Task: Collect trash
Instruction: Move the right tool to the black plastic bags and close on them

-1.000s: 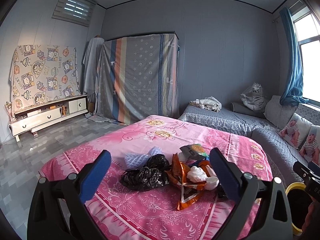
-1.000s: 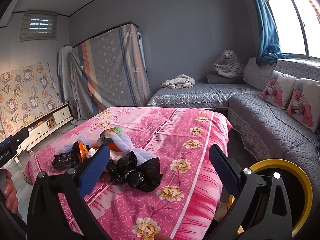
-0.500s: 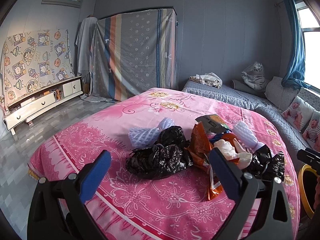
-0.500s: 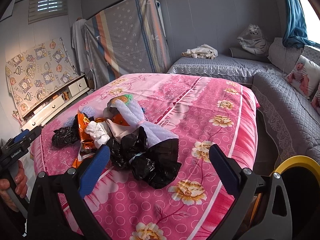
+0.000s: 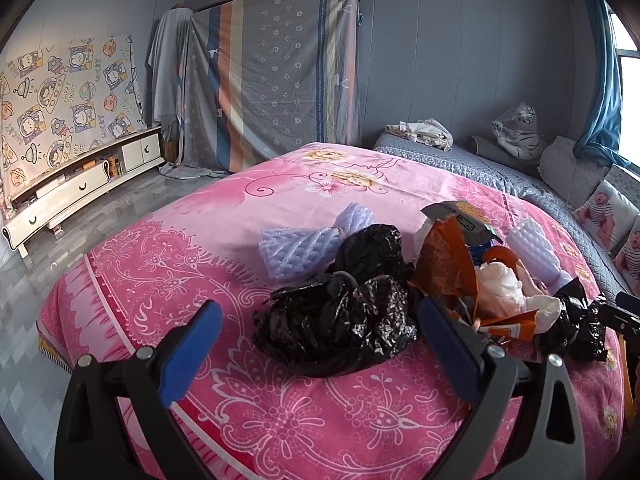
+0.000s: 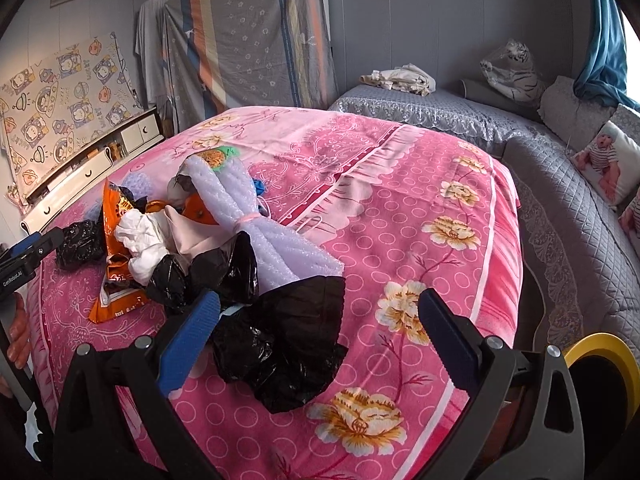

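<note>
A heap of trash lies on the pink bed cover (image 5: 168, 264). In the left wrist view a crumpled black plastic bag (image 5: 340, 320) lies between the fingers of my open left gripper (image 5: 320, 340), with an orange snack wrapper (image 5: 444, 268), white tissue (image 5: 500, 292) and lilac foam netting (image 5: 296, 252) behind it. In the right wrist view another black bag (image 6: 288, 340) lies between the fingers of my open right gripper (image 6: 316, 332), just past the left fingertip. Lilac foam wrap (image 6: 256, 224) and the orange wrapper (image 6: 116, 216) lie beyond. Both grippers are empty.
A yellow-rimmed bin (image 6: 600, 364) stands low at the right beside the bed (image 6: 460, 240). A grey sofa (image 6: 560, 168) with cushions runs along the right. A white TV cabinet (image 5: 80, 184) stands at the left wall. The left gripper shows at the left edge (image 6: 28, 252).
Both grippers have moved forward and down toward the trash heap, which now looks much larger. Each now frames a black bag between its fingers. Nothing has been taken hold of.
</note>
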Demonstrator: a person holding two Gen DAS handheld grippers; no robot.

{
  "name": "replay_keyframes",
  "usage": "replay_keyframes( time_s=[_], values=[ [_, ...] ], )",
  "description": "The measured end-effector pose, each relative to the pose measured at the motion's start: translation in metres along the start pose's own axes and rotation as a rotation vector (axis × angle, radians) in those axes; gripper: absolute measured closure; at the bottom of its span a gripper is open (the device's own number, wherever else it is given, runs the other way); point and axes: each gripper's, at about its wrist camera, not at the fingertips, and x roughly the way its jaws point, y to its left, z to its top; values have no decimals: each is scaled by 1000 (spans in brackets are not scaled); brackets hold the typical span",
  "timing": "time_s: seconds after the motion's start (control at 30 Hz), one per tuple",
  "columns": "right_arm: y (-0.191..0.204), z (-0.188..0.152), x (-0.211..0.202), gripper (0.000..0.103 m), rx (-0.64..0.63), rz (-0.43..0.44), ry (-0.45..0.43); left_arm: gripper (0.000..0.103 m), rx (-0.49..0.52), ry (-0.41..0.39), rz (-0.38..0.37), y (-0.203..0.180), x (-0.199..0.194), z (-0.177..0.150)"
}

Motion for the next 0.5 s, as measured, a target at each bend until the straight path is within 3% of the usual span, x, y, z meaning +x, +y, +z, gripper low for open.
replay_keyframes(
  time_s=[0.23,0.5],
  values=[
    [-7,-3,27,8,50,36,87,8,-3,58,-30,-1,24,3],
    [-7,-2,40,8,82,74,124,8,5,154,-92,-6,51,4]
  ],
)
